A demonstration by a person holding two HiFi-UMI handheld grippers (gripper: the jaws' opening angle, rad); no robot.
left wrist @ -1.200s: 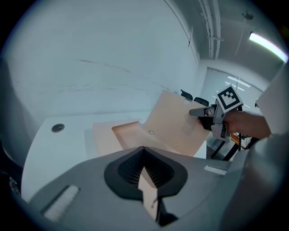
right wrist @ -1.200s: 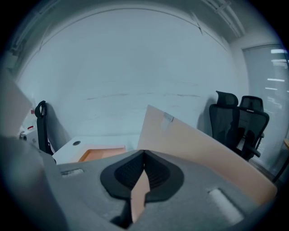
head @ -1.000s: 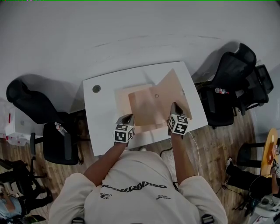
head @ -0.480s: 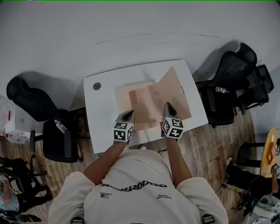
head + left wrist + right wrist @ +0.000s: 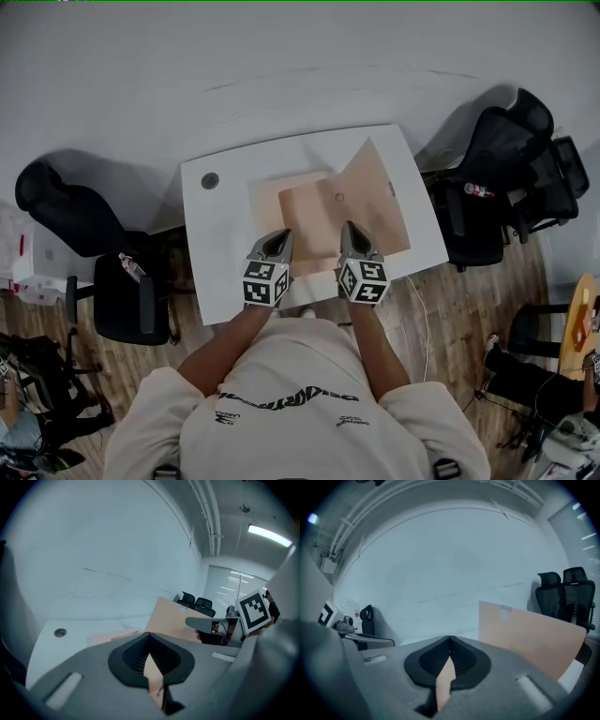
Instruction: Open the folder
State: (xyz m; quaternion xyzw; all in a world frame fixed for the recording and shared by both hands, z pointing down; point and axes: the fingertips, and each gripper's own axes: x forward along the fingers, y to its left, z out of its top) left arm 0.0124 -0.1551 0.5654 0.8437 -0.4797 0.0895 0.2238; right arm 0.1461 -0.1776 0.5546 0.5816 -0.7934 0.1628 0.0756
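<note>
**Folder part-open, a sheet pinched in each gripper**

The folder (image 5: 328,211) lies at the middle of the white table (image 5: 220,262). It is thin, matt, peach card, and we can make out several leaves. A paler leaf lies flat at the left and a darker one runs across the middle. A large leaf at the right stands up off the table at a tilt. In the right gripper view that raised leaf is a plain board with a small pale label (image 5: 505,612) at its top edge. In the left gripper view it rises behind the flat sheets.

The left gripper (image 5: 278,239) sits at the folder's near edge, and the right gripper (image 5: 349,234) is just beside it on the same edge. We read both pairs of jaws the same way — pressed together on a thin peach sheet of the folder. In each gripper's own view the sheet's edge runs down between the ribbed pads.

Black chairs (image 5: 506,159) stand on either side of the table.
</note>
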